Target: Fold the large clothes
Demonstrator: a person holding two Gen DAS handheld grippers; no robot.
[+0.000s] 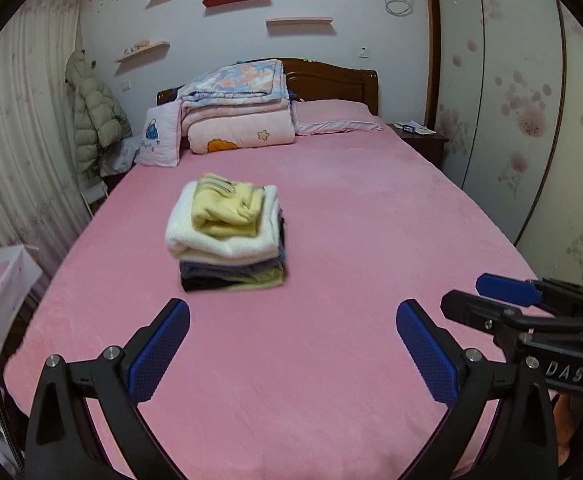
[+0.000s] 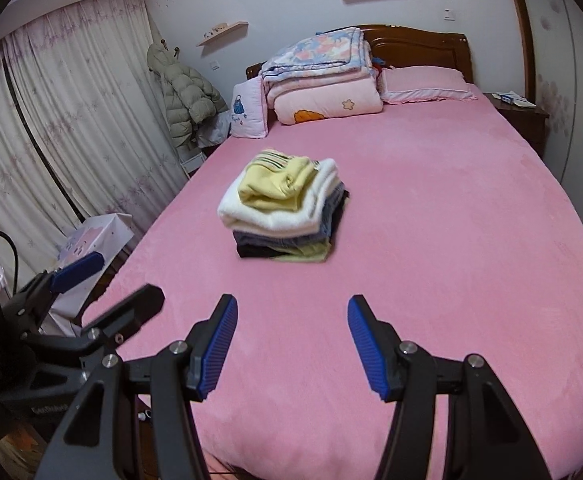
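Left claw [image 1: 293,344]: two black angular arms, each faced with a blue cross-hatched pad [image 1: 159,350] and pinned by silver round-headed screws [image 1: 112,352]. Right claw [image 2: 292,350]: same black arms and silver screws, with blue ribbed pads [image 2: 219,350]. In the left wrist view, the right claw's black body bears white letters "DAS" [image 1: 566,373].

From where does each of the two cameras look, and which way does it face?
Left wrist: on the left hand-held gripper, open, facing up the pink bed toward the folded clothes stack; the right hand-held gripper shows at right.
Right wrist: on the right hand-held gripper, open, facing likewise; the left one shows at lower left.
Shared: bed, stack, quilt pile, headboard.
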